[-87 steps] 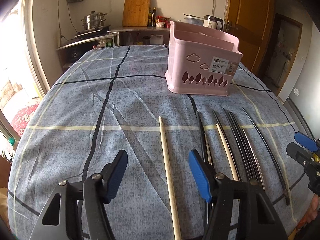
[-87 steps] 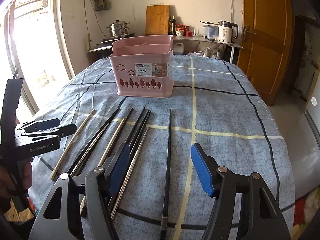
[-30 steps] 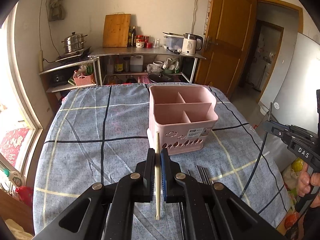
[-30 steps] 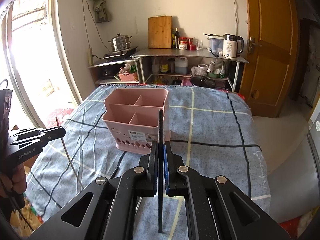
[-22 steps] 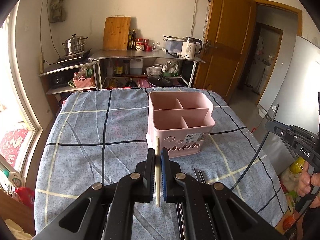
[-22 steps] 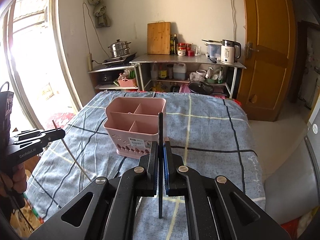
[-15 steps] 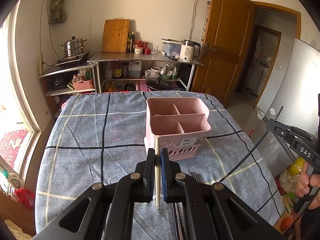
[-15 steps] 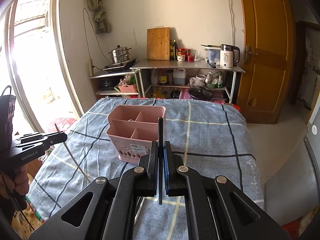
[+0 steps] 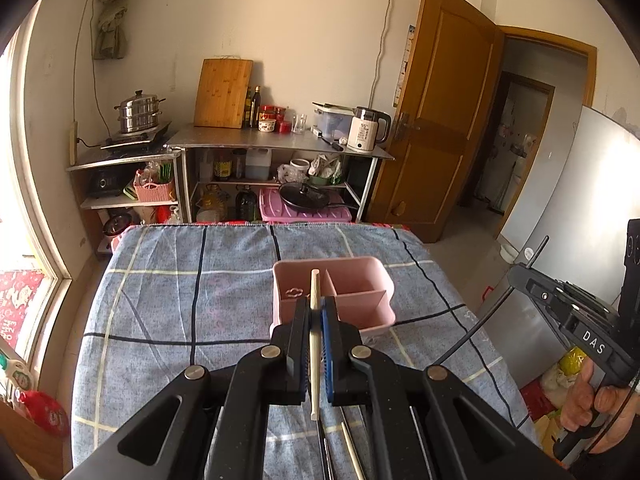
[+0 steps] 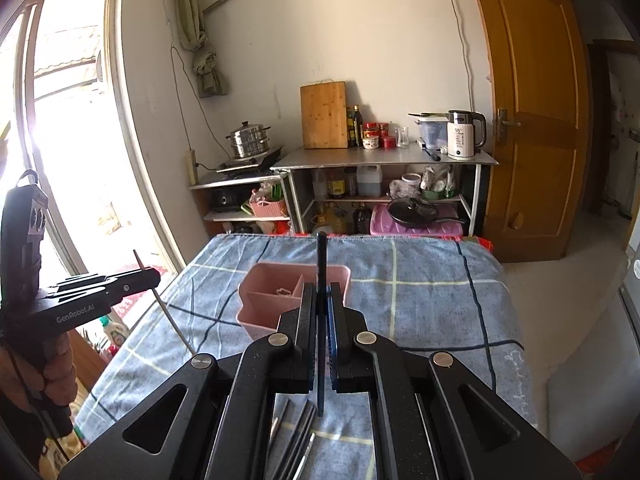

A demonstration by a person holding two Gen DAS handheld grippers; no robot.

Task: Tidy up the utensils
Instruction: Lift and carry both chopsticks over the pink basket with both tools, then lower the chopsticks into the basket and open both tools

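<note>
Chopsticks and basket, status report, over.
Left hand-held gripper shut on pale chopstick. Right hand-held gripper shut on black chopstick. Pink basket ahead, nothing blocking.

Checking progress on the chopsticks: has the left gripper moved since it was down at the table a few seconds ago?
Yes. The left gripper rose from the tablecloth, and the pink basket now sits below it.

Pale wooden chopstick (image 9: 315,344) clamped in my left tongs, held off the cloth, far tip over the pink divided basket (image 9: 360,312). Black chopstick (image 10: 321,320) clamped in my right tongs, likewise raised. Remaining chopsticks (image 10: 298,446) lie near, on the cloth.
</note>
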